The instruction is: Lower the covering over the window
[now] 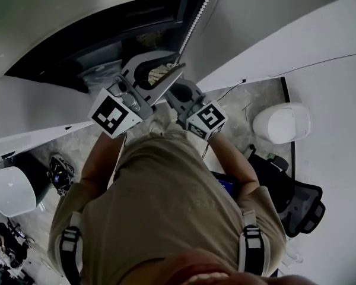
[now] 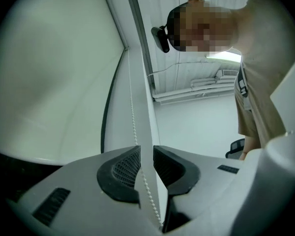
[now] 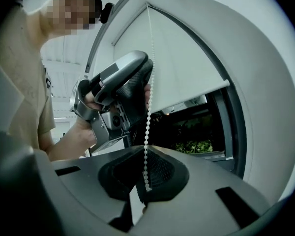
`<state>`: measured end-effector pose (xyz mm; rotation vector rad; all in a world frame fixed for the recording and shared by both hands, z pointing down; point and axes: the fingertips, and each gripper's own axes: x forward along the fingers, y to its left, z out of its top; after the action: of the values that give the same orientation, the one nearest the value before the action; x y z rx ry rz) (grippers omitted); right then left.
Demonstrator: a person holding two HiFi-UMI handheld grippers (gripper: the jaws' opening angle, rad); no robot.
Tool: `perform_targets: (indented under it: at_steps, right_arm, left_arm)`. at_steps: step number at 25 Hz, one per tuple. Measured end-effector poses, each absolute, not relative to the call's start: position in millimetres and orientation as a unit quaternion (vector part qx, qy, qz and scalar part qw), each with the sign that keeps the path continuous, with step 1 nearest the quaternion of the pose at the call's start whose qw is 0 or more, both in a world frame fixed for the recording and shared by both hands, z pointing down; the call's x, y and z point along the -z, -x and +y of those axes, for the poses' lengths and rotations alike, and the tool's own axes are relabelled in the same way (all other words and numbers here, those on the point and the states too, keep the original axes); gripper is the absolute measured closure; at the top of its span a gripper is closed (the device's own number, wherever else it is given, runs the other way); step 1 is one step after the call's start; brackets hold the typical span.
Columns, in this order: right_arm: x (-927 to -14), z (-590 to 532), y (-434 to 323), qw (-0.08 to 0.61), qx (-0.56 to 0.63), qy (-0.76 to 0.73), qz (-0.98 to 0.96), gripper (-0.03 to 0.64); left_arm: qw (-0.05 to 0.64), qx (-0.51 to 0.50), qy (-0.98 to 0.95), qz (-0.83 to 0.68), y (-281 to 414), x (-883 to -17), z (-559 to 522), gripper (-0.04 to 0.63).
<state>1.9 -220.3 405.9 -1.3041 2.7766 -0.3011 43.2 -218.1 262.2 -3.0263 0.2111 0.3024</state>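
A white roller blind [image 3: 187, 58] covers the upper part of a dark window [image 3: 196, 132], its bottom edge well above the sill. A white bead chain [image 3: 148, 107] hangs at the blind's left side. My right gripper [image 3: 145, 181] is shut on the chain, which ends at its pads. Higher up, my left gripper [image 2: 143, 156] stands with a narrow gap between its pads. The chain [image 2: 137, 146] runs through that gap without being pinched. In the head view, the left gripper [image 1: 172, 63] is just above the right gripper [image 1: 173, 91], both at the chain [image 1: 196, 16].
The window's grey frame [image 2: 137, 38] rises beside the chain. Behind me on the floor stand a white rounded seat [image 1: 282, 123] at the right, another [image 1: 12, 190] at the left, and a black office chair [image 1: 299, 203]. Green plants [image 3: 199, 145] show outside the glass.
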Motion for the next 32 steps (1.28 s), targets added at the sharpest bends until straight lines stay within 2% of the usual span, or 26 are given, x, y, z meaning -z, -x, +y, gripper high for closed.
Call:
perform_targets:
  at_steps: [3,6,9,10,11,17,23,25,30,32]
  right_arm:
    - [-406.3,-216.2,-15.8,0.021,0.101,0.409,0.907,0.603]
    - [-405.1,-208.4,-14.8,0.024,0.105,0.39,0.914,0.603]
    - [-404.3,-196.4,-9.4,0.013,0.11,0.362,0.926,0.603]
    - [-402.9,-192.1,-8.7,0.016,0.115,0.354,0.928,0.603]
    - [-402.2,-187.4,-8.7,0.019,0.121,0.346,0.93,0.603]
    - [-387.6,-163.1,-21.8,0.026,0.084,0.328,0.941,0.601]
    - [-285.9,-152.8,-96.4,0.151,0.049,0.342,0.926,0.515]
    - [-258.9,-150.1,-99.6,0.167,0.032,0.335,0.927,0.515]
    - [-264.2,-157.2,-72.1,0.129,0.009,0.32,0.938,0.523]
    - [-263.8,-158.4,-67.8,0.129,0.004,0.316,0.94,0.594]
  left_arm:
    - [0.071,-0.099,0.985,0.125,-51.8,-253.1,-221.1,0.456]
    - [0.068,-0.086,0.983,0.149,-54.5,-254.1,-219.6,0.454]
    - [0.04,-0.087,0.983,0.157,-62.8,-253.5,-214.4,0.477]
    - [0.035,-0.088,0.982,0.165,-63.9,-253.7,-212.1,0.542]
    - [0.031,-0.089,0.981,0.17,-64.1,-254.0,-209.5,0.564]
    - [0.04,-0.098,0.976,0.189,-58.6,-250.1,-193.5,0.571]
    - [0.062,-0.085,0.972,0.209,-64.1,-259.9,-163.6,0.572]
    - [0.065,-0.061,0.973,0.214,-70.9,-288.4,-158.7,0.571]
    - [0.035,-0.054,0.97,0.233,-76.8,-338.7,-148.1,0.571]
    - [0.035,-0.057,0.969,0.238,-74.6,-339.5,-144.7,0.571]
